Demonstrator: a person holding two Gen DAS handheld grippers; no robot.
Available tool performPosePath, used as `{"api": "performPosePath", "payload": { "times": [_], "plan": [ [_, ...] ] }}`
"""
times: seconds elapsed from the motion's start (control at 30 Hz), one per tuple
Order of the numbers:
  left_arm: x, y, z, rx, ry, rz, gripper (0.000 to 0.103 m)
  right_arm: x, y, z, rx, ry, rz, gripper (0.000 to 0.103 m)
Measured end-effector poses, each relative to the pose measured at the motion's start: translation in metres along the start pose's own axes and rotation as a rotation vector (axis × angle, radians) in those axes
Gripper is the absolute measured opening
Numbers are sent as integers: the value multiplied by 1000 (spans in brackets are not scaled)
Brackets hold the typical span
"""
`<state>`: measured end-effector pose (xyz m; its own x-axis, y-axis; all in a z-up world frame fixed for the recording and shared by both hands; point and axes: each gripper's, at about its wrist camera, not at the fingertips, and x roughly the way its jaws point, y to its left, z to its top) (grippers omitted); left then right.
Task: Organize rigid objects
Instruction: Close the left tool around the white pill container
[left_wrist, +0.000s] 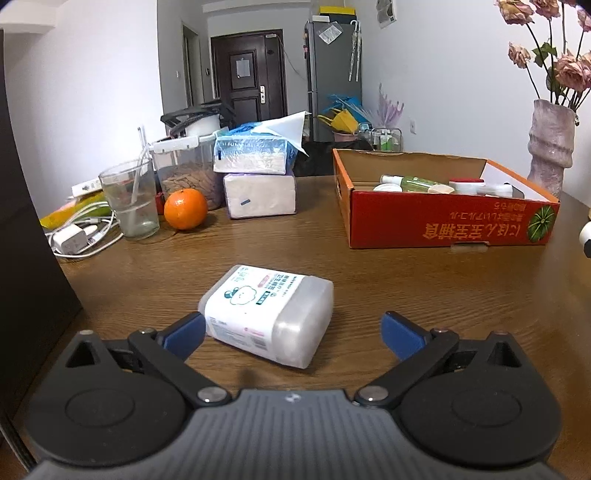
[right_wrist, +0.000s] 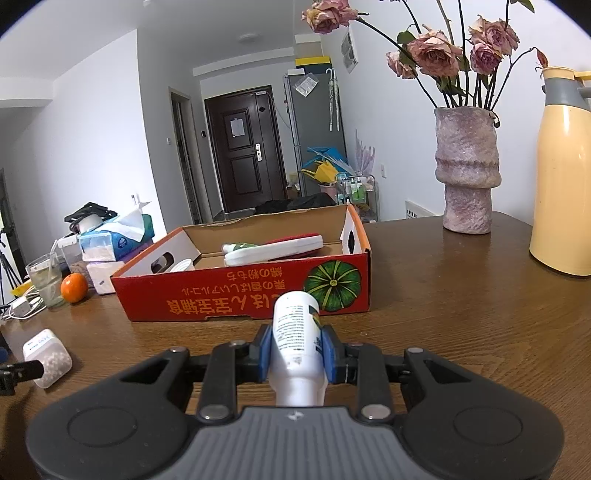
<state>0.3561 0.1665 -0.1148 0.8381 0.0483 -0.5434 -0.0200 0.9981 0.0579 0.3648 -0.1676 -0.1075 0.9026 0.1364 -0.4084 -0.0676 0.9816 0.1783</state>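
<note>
Left gripper (left_wrist: 291, 334) stands wide apart, blue pads flanking the near end of a translucent plastic box (left_wrist: 267, 314) that lies on its side on the wooden table (left_wrist: 424, 295); the left pad sits just beside the box's corner, the right pad well clear, nothing pressed yet. Box lies skewed across the gripper's line, label up, small white pellets visible inside from the right wrist view. Right gripper (right_wrist: 297, 350) is clamped on a white bottle (right_wrist: 295, 332), pads pinching its body, neck end toward the camera, base pointing toward the red cardboard tray (right_wrist: 236, 295). The tray sits across the table beyond both grippers, already holding several bottles and jars (exact count unclear). Off to the left: an orange (left_wrist: 185, 208), a glass with a straw (left_wrist: 129, 201), tissue packs (left_wrist: 258, 173), a charger with cables. A pink vase (right_wrist: 467, 170) of dried roses and a yellow thermos (right_wrist: 563, 173) stand to the right of the tray. Judgement for the step in hand: the left hand looks set to take the box, so square the pads to its two long faces first, push forward until the pads span the middle, then close; a corner pinch would likely let it twist out. The bottle should go over the tray wall before release, laid down among the others.
</note>
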Motion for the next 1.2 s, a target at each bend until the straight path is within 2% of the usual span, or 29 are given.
{"api": "performPosePath", "payload": {
  "times": [0.17,0.33,0.47,0.63,0.8,1.03,1.2],
  "plan": [
    [4,4,3,26,-1,-68,103,-1,0,1,1,-3,7,27],
    [11,5,3,96,-13,-55,103,0,0,1,7,-1,15,27],
    [18,20,7,101,-20,-54,103,1,-2,1,9,4,12,27],
    [28,31,11,153,-25,-111,103,3,-2,2,12,7,6,27],
    [38,34,13,180,-3,-204,103,5,-2,1,11,8,2,27],
    [48,36,15,192,5,-223,103,6,-1,1,0,5,16,27],
    [60,40,16,167,54,-187,103,6,0,1,0,10,23,27]
  ]
}}
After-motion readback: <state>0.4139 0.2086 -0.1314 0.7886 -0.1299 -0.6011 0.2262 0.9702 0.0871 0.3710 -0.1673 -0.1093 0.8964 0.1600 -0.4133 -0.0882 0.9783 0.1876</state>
